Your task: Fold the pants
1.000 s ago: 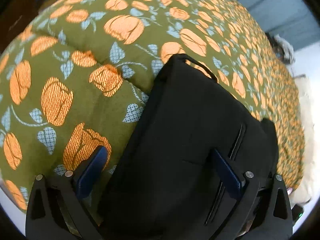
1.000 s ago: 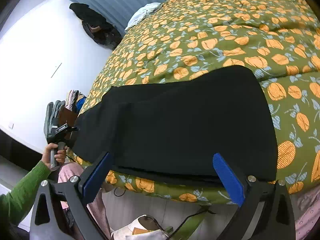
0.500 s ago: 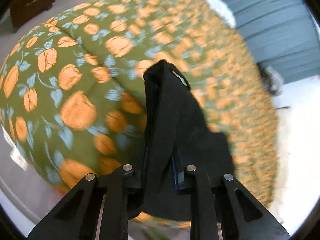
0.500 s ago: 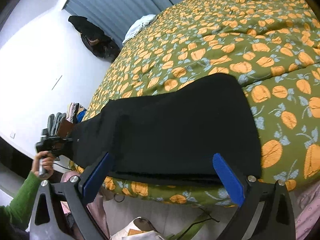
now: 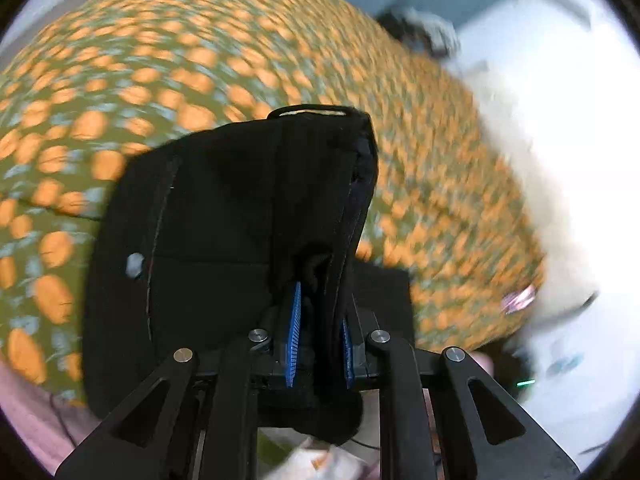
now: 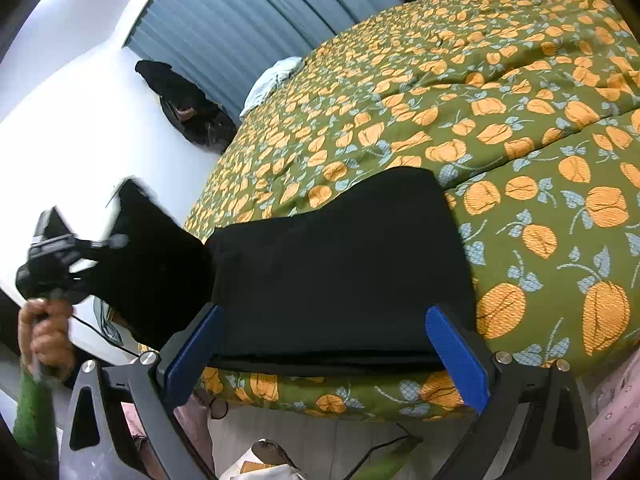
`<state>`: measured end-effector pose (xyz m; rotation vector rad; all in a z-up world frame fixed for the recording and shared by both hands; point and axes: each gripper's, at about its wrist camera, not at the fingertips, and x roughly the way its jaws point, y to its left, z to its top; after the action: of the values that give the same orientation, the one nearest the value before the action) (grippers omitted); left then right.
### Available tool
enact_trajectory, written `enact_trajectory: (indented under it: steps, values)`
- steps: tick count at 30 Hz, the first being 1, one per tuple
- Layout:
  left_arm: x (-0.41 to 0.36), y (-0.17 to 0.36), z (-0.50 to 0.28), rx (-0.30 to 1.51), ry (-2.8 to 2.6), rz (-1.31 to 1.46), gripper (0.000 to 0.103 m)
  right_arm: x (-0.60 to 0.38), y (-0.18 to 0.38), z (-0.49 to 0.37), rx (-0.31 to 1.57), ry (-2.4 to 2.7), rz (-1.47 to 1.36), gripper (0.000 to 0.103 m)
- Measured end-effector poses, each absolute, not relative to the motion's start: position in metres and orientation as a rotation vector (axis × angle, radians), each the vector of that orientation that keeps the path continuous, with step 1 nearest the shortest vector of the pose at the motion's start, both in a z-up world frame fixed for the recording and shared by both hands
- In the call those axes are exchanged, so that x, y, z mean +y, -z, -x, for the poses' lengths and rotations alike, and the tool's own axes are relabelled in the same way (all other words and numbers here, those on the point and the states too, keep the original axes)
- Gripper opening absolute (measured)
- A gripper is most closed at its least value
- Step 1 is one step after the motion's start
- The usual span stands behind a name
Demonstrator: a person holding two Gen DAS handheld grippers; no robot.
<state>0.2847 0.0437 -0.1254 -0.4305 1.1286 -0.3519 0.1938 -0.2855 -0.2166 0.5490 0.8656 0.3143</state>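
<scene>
Black pants (image 6: 340, 264) lie across the near edge of a bed with an olive bedspread (image 6: 480, 80) printed with orange flowers. My left gripper (image 5: 320, 312) is shut on one end of the pants (image 5: 224, 216), and the black cloth bunches between its blue pads. In the right wrist view that end (image 6: 152, 264) hangs lifted off the bed at the left, with the left gripper (image 6: 100, 246) held by a hand (image 6: 48, 332) in a green sleeve. My right gripper (image 6: 324, 312) stands open just above the pants' near edge, with nothing gripped.
A blue slatted wall (image 6: 248, 12) runs behind the bed. Dark clothes (image 6: 184, 108) are piled against the white wall, and a pale pillow (image 6: 272, 80) lies at the bed's far end. Below the bed's edge are cables and papers on the floor (image 6: 280, 440).
My left gripper went from open over the pants to shut on their end, then rose and swung it up off the bed. The right gripper drifted slightly and stayed open.
</scene>
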Motion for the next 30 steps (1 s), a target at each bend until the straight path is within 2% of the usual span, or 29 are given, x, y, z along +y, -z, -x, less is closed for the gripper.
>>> enact_trajectory:
  steps: [2,4,6,8,10,11,15,20,25,30]
  values:
    - [-0.002,0.149,-0.282,1.156,0.388,0.27,0.022,-0.291,0.218,-0.191,0.859,-0.3,-0.564,0.1]
    - [-0.036,0.165,-0.273,1.209,0.427,0.2,0.022,-0.295,0.218,-0.19,0.853,-0.289,-0.574,0.1]
    - [-0.053,0.157,-0.251,1.189,0.542,0.207,0.029,-0.301,0.216,-0.187,0.831,-0.279,-0.579,0.1]
    - [-0.05,0.135,-0.231,1.122,0.581,0.199,0.052,-0.305,0.214,-0.186,0.811,-0.272,-0.582,0.1]
    - [-0.027,0.111,-0.215,1.033,0.567,0.22,0.066,-0.307,0.215,-0.186,0.804,-0.265,-0.592,0.1]
    - [-0.012,0.101,-0.212,0.998,0.544,0.237,0.068,-0.308,0.216,-0.187,0.807,-0.263,-0.599,0.1]
    - [0.061,0.078,-0.209,0.901,0.356,0.315,0.068,-0.3,0.219,-0.195,0.829,-0.282,-0.591,0.1]
    - [0.123,0.096,-0.211,0.886,0.098,0.314,0.068,-0.267,0.201,-0.198,0.823,-0.418,-0.474,0.1]
    - [0.127,0.131,-0.214,0.93,0.07,0.343,0.068,-0.212,0.196,-0.218,0.907,-0.794,-0.368,0.1]
    - [0.119,0.159,-0.216,0.98,0.046,0.307,0.068,-0.166,0.22,-0.258,0.994,-0.944,-0.217,0.1]
